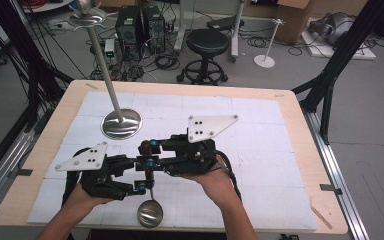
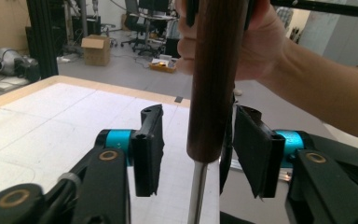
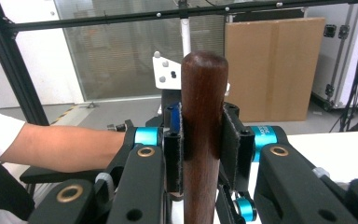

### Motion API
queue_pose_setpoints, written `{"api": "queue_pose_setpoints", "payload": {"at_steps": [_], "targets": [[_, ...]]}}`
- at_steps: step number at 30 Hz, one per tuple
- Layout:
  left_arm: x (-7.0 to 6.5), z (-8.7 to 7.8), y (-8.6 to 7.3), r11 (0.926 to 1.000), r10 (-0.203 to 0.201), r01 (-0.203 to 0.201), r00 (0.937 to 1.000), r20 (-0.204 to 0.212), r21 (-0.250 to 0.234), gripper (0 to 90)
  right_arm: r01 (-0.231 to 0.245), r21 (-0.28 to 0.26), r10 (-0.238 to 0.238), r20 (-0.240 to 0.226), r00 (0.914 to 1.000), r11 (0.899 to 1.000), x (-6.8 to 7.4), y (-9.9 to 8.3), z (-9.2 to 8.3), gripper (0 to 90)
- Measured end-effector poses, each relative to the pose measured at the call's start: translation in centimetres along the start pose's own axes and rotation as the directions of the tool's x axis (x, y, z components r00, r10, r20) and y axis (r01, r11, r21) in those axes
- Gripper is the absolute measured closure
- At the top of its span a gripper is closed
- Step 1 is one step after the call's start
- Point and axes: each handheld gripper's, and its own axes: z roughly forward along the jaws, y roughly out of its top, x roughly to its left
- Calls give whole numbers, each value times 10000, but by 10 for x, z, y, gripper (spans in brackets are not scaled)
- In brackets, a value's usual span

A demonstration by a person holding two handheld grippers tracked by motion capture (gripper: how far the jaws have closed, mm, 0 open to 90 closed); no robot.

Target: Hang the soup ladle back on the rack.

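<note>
From above, a person works at a pale wooden worktop [image 1: 290, 125] covered by a white gridded mat [image 1: 260, 150], one pair of tongs in each hand. The right tongs [image 1: 146, 155] clamp the dark wooden handle of a single ladle [image 1: 150, 210], whose steel bowl hangs low at the near edge of the worktop, just in front of the hands. The left tongs [image 1: 141, 175] sit right beside the same handle, lower down it. One chrome stand [image 1: 121, 123] rises from its round base at the far left of the mat, well apart from the hands, with a shallow dish at its top; what the dish holds cannot be made out. On the floor beyond stands one black stool [image 1: 207, 45].

Along the left tongs [image 2: 198, 154], the jaws stand part open on either side of the ladle handle [image 2: 214, 84], where wood meets steel shaft; neither pad presses on it. The person's right hand [image 2: 261, 42] shows behind.

Along the right tongs [image 3: 203, 149], both pads are closed tight against the upright ladle handle [image 3: 204, 93]. A forearm [image 3: 65, 147] enters from the left.
</note>
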Motion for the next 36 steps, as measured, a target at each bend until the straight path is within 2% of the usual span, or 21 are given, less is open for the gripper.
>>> {"api": "queue_pose_setpoints", "payload": {"at_steps": [5,8,9,12,13,14,15,18,19,22,23,24,27,29,32,33,36], "targets": [[1,1,0,10000,71,-71,9999,142,-10,616,-30,-94,29,-108,9999,10000,-1,-3,0,729],[1,1,-1,9997,230,-230,9993,285,-26,706,-58,-116,56,-110,9999,9999,-2,-4,0,728],[0,1,-1,9994,359,-359,9991,236,9,724,-72,-109,71,-94,9999,9999,-2,-5,0,728],[-1,2,0,9994,343,-343,9993,135,55,734,-163,-136,162,-76,9998,9998,-2,-6,1,724],[-1,1,0,9995,307,-307,9995,7,102,734,-237,-173,238,46,9997,9996,-2,-6,1,706],[0,1,0,9995,293,-291,9995,-125,130,734,-283,-388,292,211,9994,9988,-2,-6,0,577],[1,0,0,9993,329,-323,9990,-307,180,735,-444,-700,488,624,9969,9966,0,-5,-2,422],[4,-4,1,9995,284,-274,9958,-865,125,735,-446,-1192,610,1379,9886,9919,1,-3,-13,380],[5,-6,2,9996,255,-247,9945,-1013,96,735,-445,-1305,667,1714,9829,9905,3,-3,-20,335],[7,-11,4,9998,208,-201,9882,-1517,57,735,-271,-1411,610,2422,9683,9896,8,-5,-36,291],[9,-13,4,9998,195,-191,9848,-1724,38,735,-159,-1398,544,2763,9595,9901,11,-7,-41,257],[10,-15,5,9998,207,-201,9809,-1935,48,735,-85,-1309,504,3205,9459,9914,15,-9,-48,234],[14,-21,10,9999,129,-124,9677,-2517,36,735,57,-932,375,4551,8896,9956,25,-19,-65,184],[17,-24,15,9999,158,-137,9576,-2877,93,735,53,-605,273,5248,8508,9982,32,-29,-74,169],[22,-29,26,9997,235,-201,9377,-3466,134,735,-116,-352,305,6045,7960,9993,40,-49,-89,168],[23,-30,29,9998,214,-190,9320,-3619,102,735,-181,-332,350,6337,7728,9993,43,-57,-96,167],[28,-33,41,9998,199,-187,9104,-4133,71,735,-428,-251,484,6803,7314,9988,47,-73,-110,164]]}}
